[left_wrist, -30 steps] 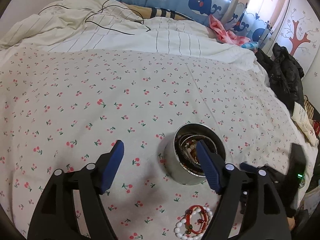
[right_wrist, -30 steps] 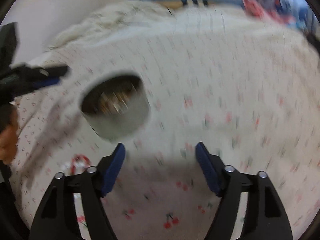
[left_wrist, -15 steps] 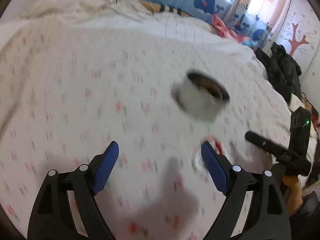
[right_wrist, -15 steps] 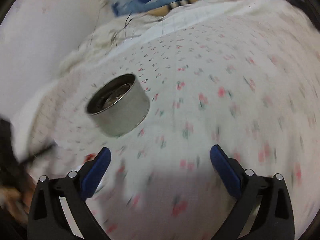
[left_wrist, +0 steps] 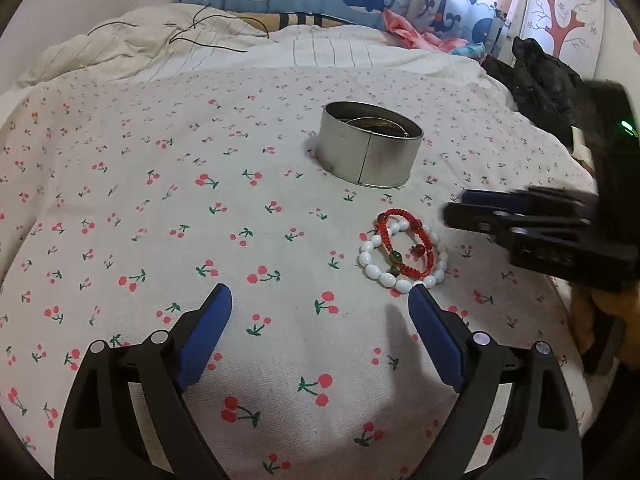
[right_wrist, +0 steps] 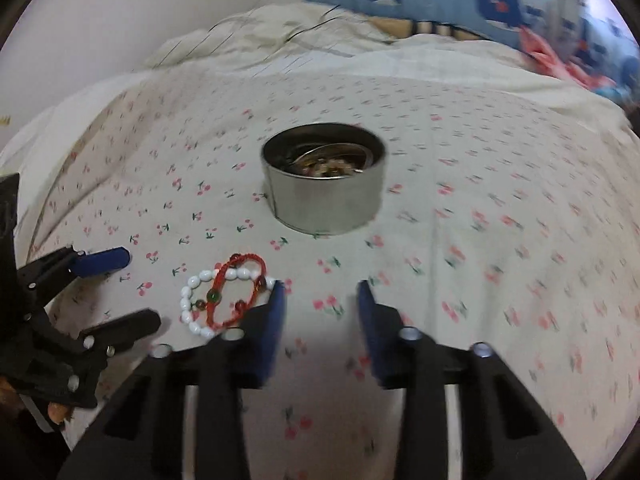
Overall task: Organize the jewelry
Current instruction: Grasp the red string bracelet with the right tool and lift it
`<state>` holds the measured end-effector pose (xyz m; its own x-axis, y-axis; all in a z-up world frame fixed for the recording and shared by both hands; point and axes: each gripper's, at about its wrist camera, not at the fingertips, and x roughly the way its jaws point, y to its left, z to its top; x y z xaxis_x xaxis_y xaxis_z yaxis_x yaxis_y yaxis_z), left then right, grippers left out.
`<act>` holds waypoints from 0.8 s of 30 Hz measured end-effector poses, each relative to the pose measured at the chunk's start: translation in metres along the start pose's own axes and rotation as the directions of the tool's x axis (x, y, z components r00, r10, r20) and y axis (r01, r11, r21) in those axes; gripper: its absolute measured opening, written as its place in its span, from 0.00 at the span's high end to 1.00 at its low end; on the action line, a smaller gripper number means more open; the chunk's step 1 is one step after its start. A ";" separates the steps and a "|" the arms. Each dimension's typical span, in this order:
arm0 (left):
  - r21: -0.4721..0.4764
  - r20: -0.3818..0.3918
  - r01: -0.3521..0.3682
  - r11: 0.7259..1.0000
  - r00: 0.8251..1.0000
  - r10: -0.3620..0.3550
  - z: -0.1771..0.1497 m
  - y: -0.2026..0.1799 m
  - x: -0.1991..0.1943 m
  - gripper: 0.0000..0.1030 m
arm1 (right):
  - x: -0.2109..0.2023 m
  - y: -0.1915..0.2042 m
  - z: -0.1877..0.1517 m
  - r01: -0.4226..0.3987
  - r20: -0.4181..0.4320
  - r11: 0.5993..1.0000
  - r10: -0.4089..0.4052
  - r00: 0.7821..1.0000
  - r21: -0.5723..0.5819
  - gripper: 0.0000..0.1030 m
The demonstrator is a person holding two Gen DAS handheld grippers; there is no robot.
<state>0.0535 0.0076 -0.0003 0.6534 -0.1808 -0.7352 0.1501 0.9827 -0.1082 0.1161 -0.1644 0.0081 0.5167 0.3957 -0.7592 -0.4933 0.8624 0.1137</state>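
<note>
Two bracelets lie on the bed, one on top of the other: a red cord bracelet (left_wrist: 404,244) with a few dark beads rests across a white bead bracelet (left_wrist: 400,264). They sit on the cherry sheet (left_wrist: 200,200), near the front edge of the bed. A little farther back stands a round metal tin (left_wrist: 370,148). It is open, and more jewelry shows inside it, though it is too small to tell what. The job now, I think, is to pick up a bracelet and drop it in the tin. To do that well, go for the red one first, since it is on top. Pinch just one strand of it at the side, so the white beads do not come along. Lift it straight up, then let go right over the middle of the tin. The left tool (left_wrist: 320,312) has its blue pads spread wide and still opening, with nothing between them. It hangs over bare sheet, and its right pad is just beside the white beads. The right tool (right_wrist: 320,304) is closing. Its pads are partly together with only sheet showing between them, and it holds nothing. Its left pad is just beside the bracelets.
</note>
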 end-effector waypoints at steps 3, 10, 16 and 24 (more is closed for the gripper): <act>0.006 -0.003 -0.004 1.000 1.000 0.004 0.000 0.000 0.002 0.15 | 0.012 0.006 0.008 -0.119 -0.020 0.993 0.119 0.993 -0.007 0.67; 0.017 -0.020 -0.012 1.000 1.000 0.012 0.000 -0.003 0.007 0.13 | 0.028 0.012 0.013 -0.141 -0.059 0.990 0.141 0.988 0.001 0.87; 0.008 -0.027 0.002 1.000 1.000 -0.002 0.000 0.000 0.009 0.12 | 0.003 0.000 0.007 -0.111 -0.009 0.991 0.112 0.994 0.069 0.93; -0.044 0.012 0.088 0.995 0.996 -0.088 0.012 -0.001 0.005 0.12 | -0.018 -0.040 -0.026 0.018 -0.069 0.972 -0.002 0.998 0.233 0.92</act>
<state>0.0661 0.0056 0.0039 0.6467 -0.2670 -0.7145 0.1743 0.9637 -0.2023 0.1081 -0.2145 0.0002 0.4683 0.3717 -0.8016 -0.3073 0.9191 0.2467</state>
